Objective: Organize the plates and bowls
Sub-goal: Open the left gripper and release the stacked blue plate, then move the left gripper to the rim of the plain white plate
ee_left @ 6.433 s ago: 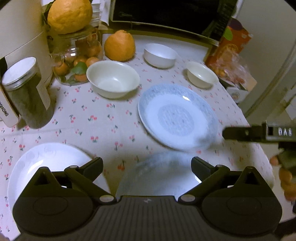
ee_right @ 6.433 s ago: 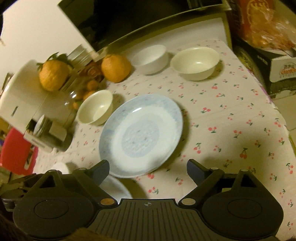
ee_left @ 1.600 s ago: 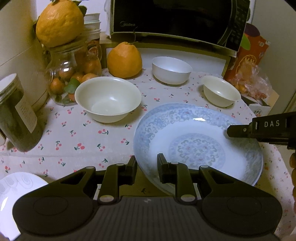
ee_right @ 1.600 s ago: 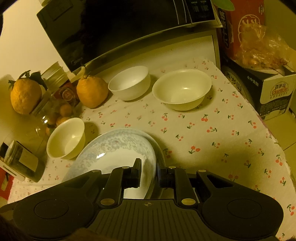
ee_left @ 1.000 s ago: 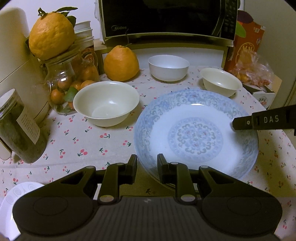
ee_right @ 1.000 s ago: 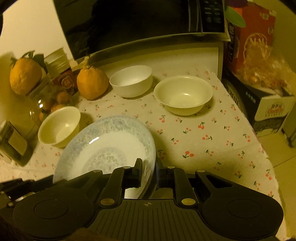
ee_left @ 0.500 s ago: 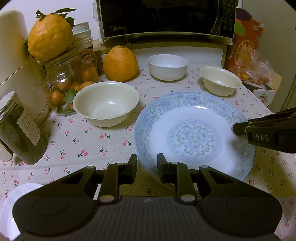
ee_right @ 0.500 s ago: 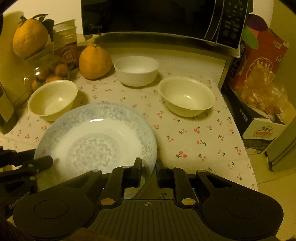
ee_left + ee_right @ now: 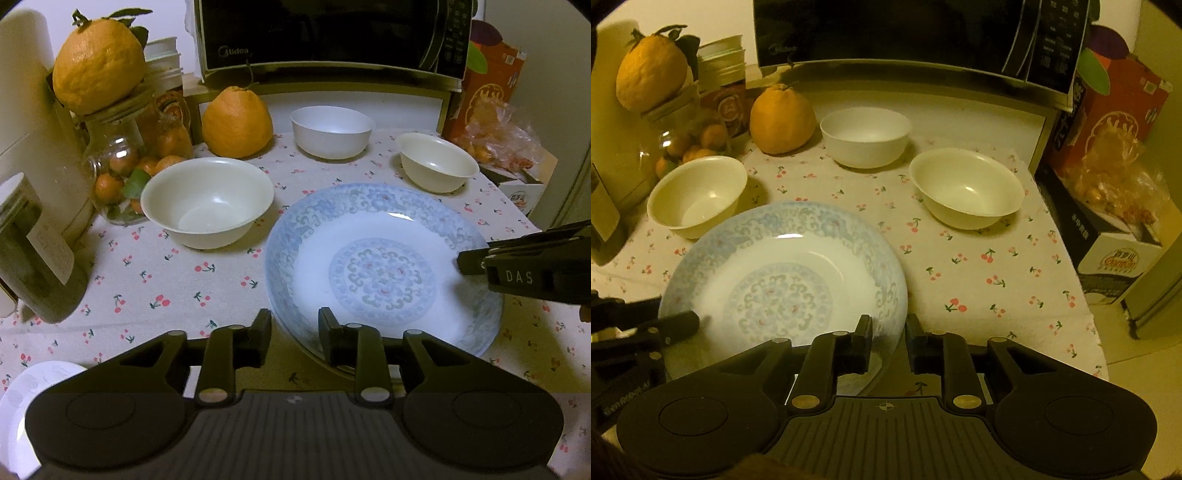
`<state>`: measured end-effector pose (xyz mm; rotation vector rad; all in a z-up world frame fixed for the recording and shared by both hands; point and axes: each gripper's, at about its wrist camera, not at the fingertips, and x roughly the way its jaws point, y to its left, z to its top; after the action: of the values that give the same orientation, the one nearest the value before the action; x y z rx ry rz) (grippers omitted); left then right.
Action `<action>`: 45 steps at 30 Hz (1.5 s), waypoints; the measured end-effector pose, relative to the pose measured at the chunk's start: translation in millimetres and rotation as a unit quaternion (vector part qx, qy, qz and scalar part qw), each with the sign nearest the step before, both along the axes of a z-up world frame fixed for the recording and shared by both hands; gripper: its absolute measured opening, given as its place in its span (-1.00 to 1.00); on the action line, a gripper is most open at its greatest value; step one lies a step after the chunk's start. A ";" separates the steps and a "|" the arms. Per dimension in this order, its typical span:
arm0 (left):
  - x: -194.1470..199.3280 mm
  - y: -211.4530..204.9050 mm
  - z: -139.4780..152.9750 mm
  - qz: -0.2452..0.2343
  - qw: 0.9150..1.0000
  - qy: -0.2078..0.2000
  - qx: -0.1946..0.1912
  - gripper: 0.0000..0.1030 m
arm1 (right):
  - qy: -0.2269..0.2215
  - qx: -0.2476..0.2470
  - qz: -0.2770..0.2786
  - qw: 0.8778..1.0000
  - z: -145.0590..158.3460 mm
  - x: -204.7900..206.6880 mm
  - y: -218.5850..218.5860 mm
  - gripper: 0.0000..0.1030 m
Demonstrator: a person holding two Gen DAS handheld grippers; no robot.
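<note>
While the blue plate [image 9: 384, 266] sits near the front middle of the cherry-print surface [image 9: 147, 280], both tongs straddle its rim with their jaws easing apart. Going left to right in the left wrist view: a dark jar [image 9: 33, 251] stands at the far left edge, with a white plate [image 9: 22, 402] partly in view in the near corner below it. Next comes a glass jar [image 9: 118, 173] of small oranges with a big citrus [image 9: 99, 62] on top, then a cream bowl [image 9: 207, 201] just left of the blue plate. The left tongs [image 9: 294, 332] bracket the plate's near-left rim, narrow, pads no longer pressing. Behind stand another citrus [image 9: 236, 125], a white bowl [image 9: 330, 129] and a microwave [image 9: 328, 33]. A second cream bowl [image 9: 436, 160] lies to the back right. The right tongs [image 9: 888, 345] bracket the plate's near-right rim, likewise narrow and loosening. A carton [image 9: 1115, 99] stands at the far right.
</note>
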<state>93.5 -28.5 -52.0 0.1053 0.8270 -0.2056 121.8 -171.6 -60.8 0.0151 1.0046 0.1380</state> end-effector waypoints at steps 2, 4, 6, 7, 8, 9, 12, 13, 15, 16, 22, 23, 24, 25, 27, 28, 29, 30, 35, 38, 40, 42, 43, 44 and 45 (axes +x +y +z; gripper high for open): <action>-0.3 -0.9 0.6 -0.001 1.000 0.002 -0.002 -0.46 | 0.007 0.021 -0.008 1.000 0.6 1.1 -3.5 -0.49; -0.4 -1.2 1.7 -0.002 1.000 0.004 -0.004 -0.42 | 0.012 0.040 -0.016 0.999 1.8 1.8 -6.7 -0.29; -0.7 0.0 3.6 -0.005 1.000 0.008 -0.012 -0.33 | 0.013 0.048 -0.019 0.999 3.2 1.1 -7.8 -0.09; -1.0 0.6 4.4 -0.006 1.000 0.009 -0.014 -0.26 | 0.011 0.051 -0.020 0.998 4.7 0.4 -8.2 -0.02; -1.6 1.3 5.7 -0.007 1.000 0.010 -0.017 -0.19 | 0.009 0.053 -0.020 0.998 6.5 -0.4 -8.5 0.08; -2.0 2.1 6.9 -0.008 1.000 0.011 -0.019 -0.14 | 0.008 0.054 -0.019 0.998 8.2 -1.0 -8.8 0.15; -2.8 5.3 9.8 -0.008 0.999 0.016 -0.027 0.06 | 0.006 0.057 -0.016 0.998 12.7 -2.5 -9.6 0.35; -2.8 6.6 11.0 -0.008 0.999 0.019 -0.030 0.15 | 0.006 0.058 -0.013 0.998 14.0 -3.5 -9.7 0.39; -3.1 9.4 13.7 -0.007 0.999 0.022 -0.036 0.33 | 0.007 0.058 -0.010 0.998 16.0 -5.0 -9.7 0.46; -3.4 10.6 15.3 -0.007 0.999 0.024 -0.039 0.46 | 0.008 0.058 -0.010 0.998 17.0 -6.0 -9.8 0.51; -8.3 18.4 26.8 -0.012 0.999 0.028 -0.045 0.83 | 0.012 0.055 -0.016 0.998 22.8 -12.8 -10.7 0.67; -9.0 20.2 28.4 -0.011 0.998 0.030 -0.045 0.88 | 0.013 0.054 -0.016 0.998 23.9 -14.0 -10.7 0.68; -9.7 22.2 30.3 -0.011 0.998 0.034 -0.046 0.90 | 0.013 0.053 -0.017 0.998 24.8 -15.0 -10.3 0.69; -10.3 24.2 31.6 -0.011 0.998 0.038 -0.047 0.92 | 0.014 0.052 -0.017 0.998 26.0 -16.3 -10.1 0.71; -12.4 29.4 34.5 -0.012 0.998 0.046 -0.049 0.93 | 0.017 0.054 -0.019 0.998 28.5 -18.9 -9.5 0.72; -13.5 32.7 36.0 -0.011 0.998 0.049 -0.049 0.94 | 0.019 0.058 -0.018 0.998 30.1 -20.4 -9.0 0.73; -14.5 35.4 37.5 -0.009 0.997 0.051 -0.049 0.95 | 0.021 0.062 -0.018 0.998 31.3 -21.6 -8.6 0.73; -15.5 39.2 39.0 -0.006 0.997 0.052 -0.049 0.95 | 0.023 0.067 -0.017 0.997 32.6 -23.1 -7.7 0.74; -19.9 61.1 44.9 0.006 0.997 0.056 -0.054 0.99 | 0.032 0.093 -0.007 0.995 41.1 -31.6 1.9 0.81; -23.0 74.7 46.8 0.013 0.997 0.055 -0.050 0.99 | 0.038 0.112 0.000 0.993 46.1 -36.4 10.0 0.81; -24.8 84.5 47.0 0.020 0.997 0.052 -0.045 0.99 | 0.042 0.127 0.004 0.991 48.5 -39.3 15.4 0.82; -25.8 94.0 46.6 0.025 0.998 0.051 -0.041 0.99 | 0.045 0.138 0.010 0.989 50.1 -42.8 21.8 0.82; -26.8 99.5 46.0 0.029 0.997 0.051 -0.040 0.99 | 0.045 0.141 0.016 0.989 50.9 -44.7 26.3 0.82; -28.1 104.6 45.6 0.032 0.997 0.052 -0.040 0.99 | 0.045 0.141 0.023 0.989 51.6 -46.8 31.3 0.82; -29.4 110.2 44.8 0.035 0.997 0.052 -0.039 0.99 | 0.045 0.141 0.031 0.989 51.9 -48.7 36.4 0.82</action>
<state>64.1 81.7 -7.1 -0.0067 0.9235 -0.1785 73.2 -135.2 -8.9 0.2506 1.0686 0.3375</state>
